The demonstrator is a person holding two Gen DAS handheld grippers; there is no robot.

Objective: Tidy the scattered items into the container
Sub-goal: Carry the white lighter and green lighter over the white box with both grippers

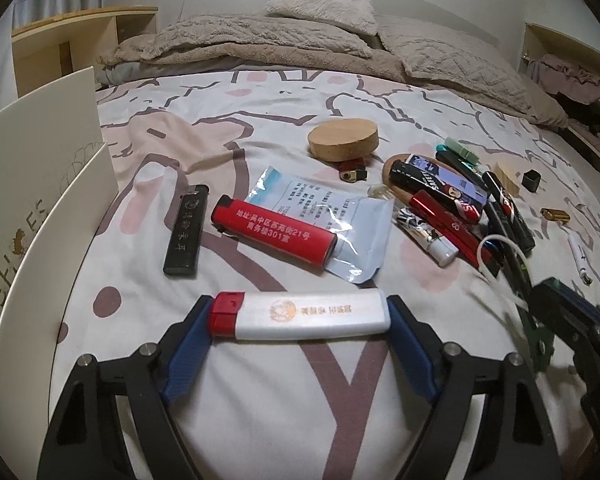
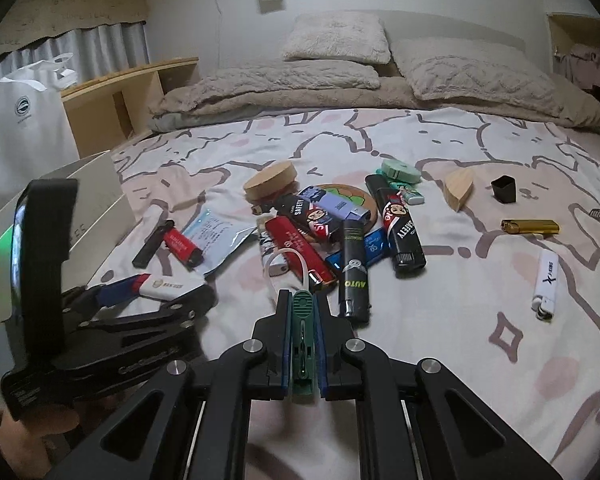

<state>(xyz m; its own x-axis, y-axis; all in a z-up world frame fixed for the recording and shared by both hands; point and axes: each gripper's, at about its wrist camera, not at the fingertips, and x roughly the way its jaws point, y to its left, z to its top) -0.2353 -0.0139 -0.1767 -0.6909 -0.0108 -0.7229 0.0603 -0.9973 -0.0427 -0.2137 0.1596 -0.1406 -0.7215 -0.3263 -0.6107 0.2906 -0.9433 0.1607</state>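
Left wrist view: your left gripper (image 1: 300, 316) has its two blue pads set wide, one at each end of the white lighter (image 1: 300, 314) with the red cap, which lies crosswise between them. The pads touch or nearly touch both ends, so it reads as held lengthwise, though I cannot tell whether it has left the bedsheet (image 1: 300, 400). The white shoebox (image 1: 48, 184) stands just to the left of the tool, its wall rising beside the left finger. Ahead lie the black lighter (image 1: 186, 236), the red lighter (image 1: 276, 232) on top of a clear sachet (image 1: 340, 216), and further right a heap of lighters (image 1: 460, 200).

Right wrist view: your right gripper (image 2: 303, 312) is closed narrow on a green clip (image 2: 302, 336), which stands upright between the pads with a white loop (image 2: 288, 260) just past its tip. Most of the clutter is straight ahead; a gold lighter (image 2: 530, 226) and a white lighter (image 2: 546, 280) lie well off to the right. The shoebox (image 2: 100, 200) is far to the left, beyond your other tool.

You appear to be mid-carry with both tools loaded and most items not yet collected. Next, swing the left load leftward over the box wall and let go, then bring the clip across without fouling the left tool.
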